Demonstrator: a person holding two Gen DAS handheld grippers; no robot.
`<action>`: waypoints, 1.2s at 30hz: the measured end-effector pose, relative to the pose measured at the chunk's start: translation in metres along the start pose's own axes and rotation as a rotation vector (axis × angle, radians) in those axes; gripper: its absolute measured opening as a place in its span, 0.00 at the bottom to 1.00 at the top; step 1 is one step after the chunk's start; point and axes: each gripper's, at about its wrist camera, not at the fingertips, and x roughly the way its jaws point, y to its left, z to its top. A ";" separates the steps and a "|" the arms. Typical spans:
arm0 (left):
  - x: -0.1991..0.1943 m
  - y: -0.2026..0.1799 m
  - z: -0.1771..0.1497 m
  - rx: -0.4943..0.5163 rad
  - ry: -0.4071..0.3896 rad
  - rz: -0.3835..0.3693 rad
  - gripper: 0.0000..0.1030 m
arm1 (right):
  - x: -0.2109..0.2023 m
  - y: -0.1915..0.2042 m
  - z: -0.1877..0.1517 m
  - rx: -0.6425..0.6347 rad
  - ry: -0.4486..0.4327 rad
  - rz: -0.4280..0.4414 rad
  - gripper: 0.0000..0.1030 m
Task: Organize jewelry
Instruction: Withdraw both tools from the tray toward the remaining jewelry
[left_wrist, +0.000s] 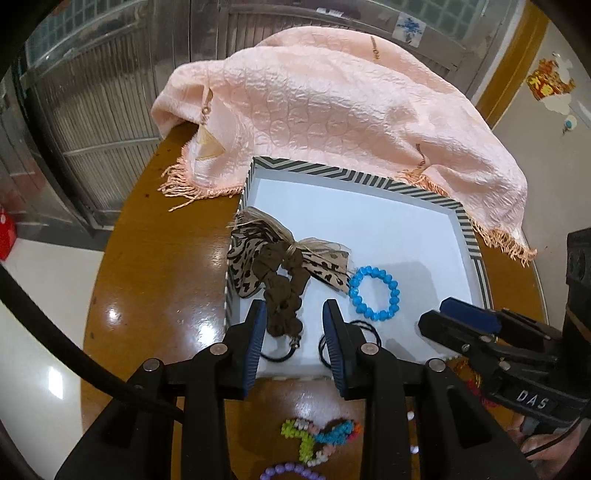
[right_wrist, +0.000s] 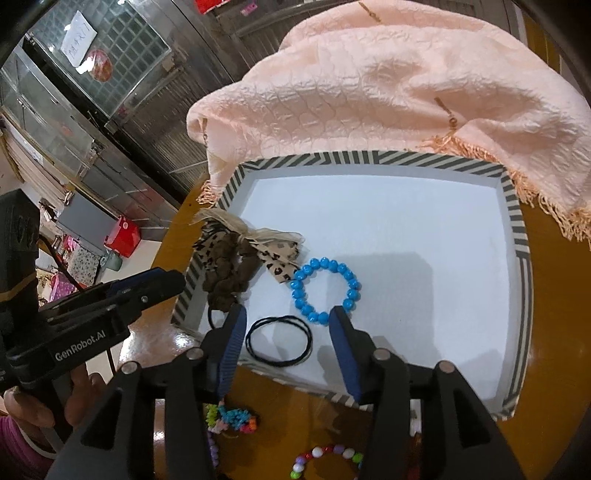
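Note:
A striped-rim white tray (left_wrist: 373, 225) (right_wrist: 513, 206) rests on the brown table. Inside it lie a blue bead bracelet (left_wrist: 373, 292) (right_wrist: 325, 290), a brown scrunchie with a leopard bow (left_wrist: 284, 273) (right_wrist: 236, 269) draped over the left rim, and thin black hair ties (right_wrist: 279, 341) (left_wrist: 364, 328). My left gripper (left_wrist: 295, 314) hovers open above the scrunchie's lower end, nothing between its pads. Above the black hair ties my right gripper (right_wrist: 288, 321) also stands open and empty. Each gripper shows at the side of the other's view (left_wrist: 476, 325) (right_wrist: 122, 295).
A peach fringed shawl (left_wrist: 332, 107) (right_wrist: 406, 85) lies heaped behind the tray, overlapping its far rim. On the table in front of the tray lie a multicoloured bead piece (left_wrist: 321, 439) (right_wrist: 232, 421), a purple bead bracelet (left_wrist: 288, 470) and a mixed bead bracelet (right_wrist: 325, 458). A hand (right_wrist: 33, 398) holds the left gripper.

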 end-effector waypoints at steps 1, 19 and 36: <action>-0.004 0.000 -0.003 0.003 -0.007 0.005 0.31 | -0.004 0.001 -0.002 0.002 -0.006 0.001 0.48; -0.042 0.005 -0.049 0.063 -0.037 0.051 0.31 | -0.050 0.032 -0.056 -0.041 -0.103 -0.096 0.54; -0.044 0.024 -0.084 0.050 0.015 0.019 0.31 | -0.071 0.018 -0.115 0.003 -0.082 -0.176 0.54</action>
